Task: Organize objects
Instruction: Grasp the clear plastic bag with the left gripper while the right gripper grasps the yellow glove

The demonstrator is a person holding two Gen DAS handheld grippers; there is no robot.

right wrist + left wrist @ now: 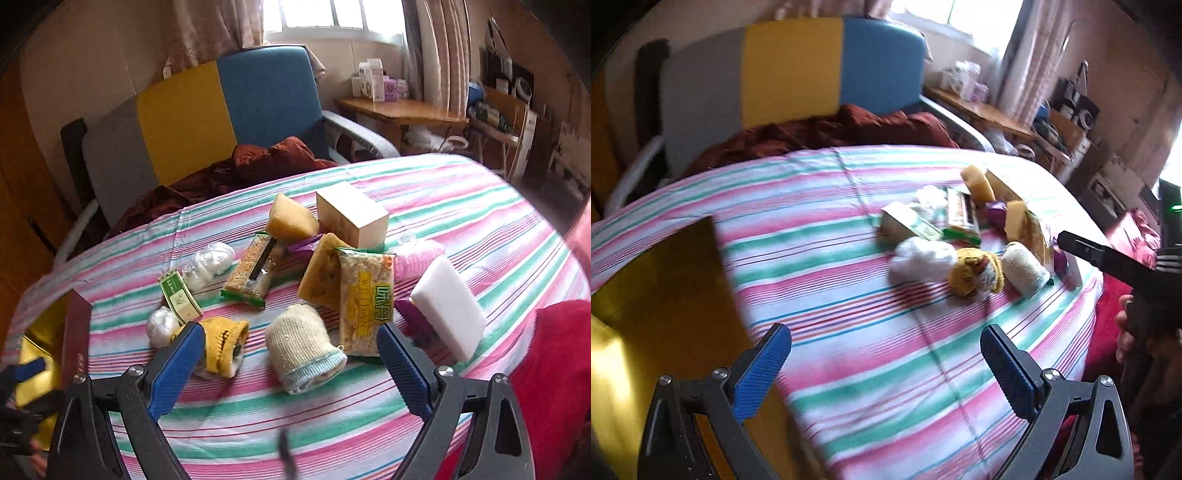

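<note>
Striped bedspread [424, 192] strewn with snacks, cream sock [301, 349], both hand-held grippers [886, 365] [291, 363] spread apart, empty

Black hand-held gripper [290, 365] frames, ribbed blue pads [402, 373], silver screws, bare fingers [1123, 325]

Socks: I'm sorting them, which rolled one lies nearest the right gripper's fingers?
The yellow sock, touching the blue finger pad; the cream sock lies apart.

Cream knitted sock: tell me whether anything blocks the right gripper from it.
Nothing visible does. The cream knitted sock lies just ahead of the open right gripper, with only bare striped cloth between them.
</note>
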